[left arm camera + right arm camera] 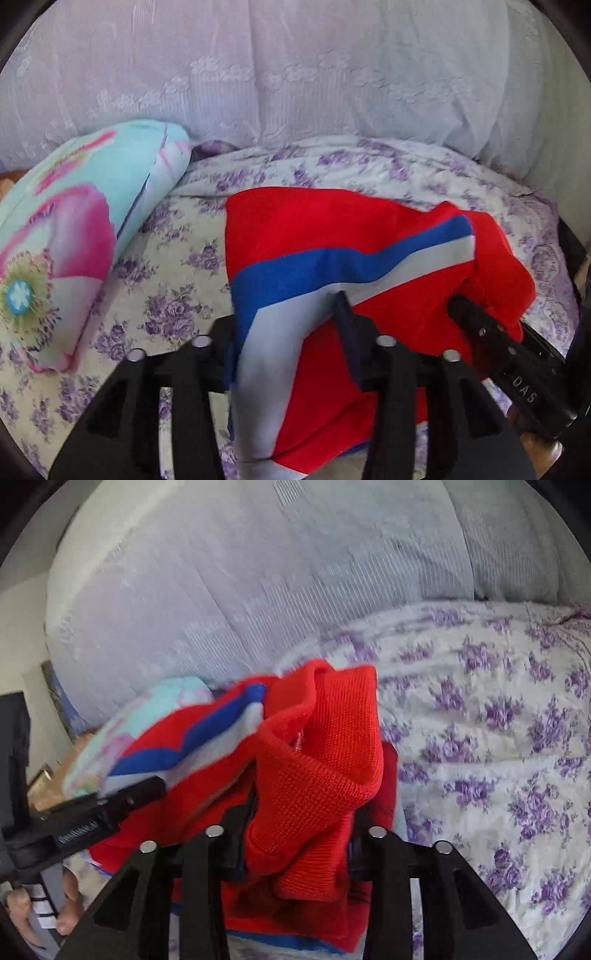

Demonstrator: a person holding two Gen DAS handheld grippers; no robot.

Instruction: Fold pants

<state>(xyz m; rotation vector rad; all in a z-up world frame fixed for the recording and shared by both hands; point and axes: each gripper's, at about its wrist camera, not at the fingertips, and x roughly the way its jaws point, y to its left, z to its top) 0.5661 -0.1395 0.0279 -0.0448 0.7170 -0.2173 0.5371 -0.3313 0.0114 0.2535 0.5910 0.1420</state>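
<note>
The red pants (332,229) with a blue and white stripe lie partly lifted over the floral bedsheet (177,295). My left gripper (291,332) is shut on a bunched part of the pants at the stripe. My right gripper (295,834) is shut on a red knit fold of the pants (314,768), held up above the bed. The right gripper also shows in the left wrist view (480,325), at the pants' right edge. The left gripper shows in the right wrist view (122,801), at the far left.
A turquoise pillow with a pink flower (74,229) lies at the left of the bed. A pale lace curtain (295,74) hangs behind. The floral sheet (498,738) spreads to the right of the pants.
</note>
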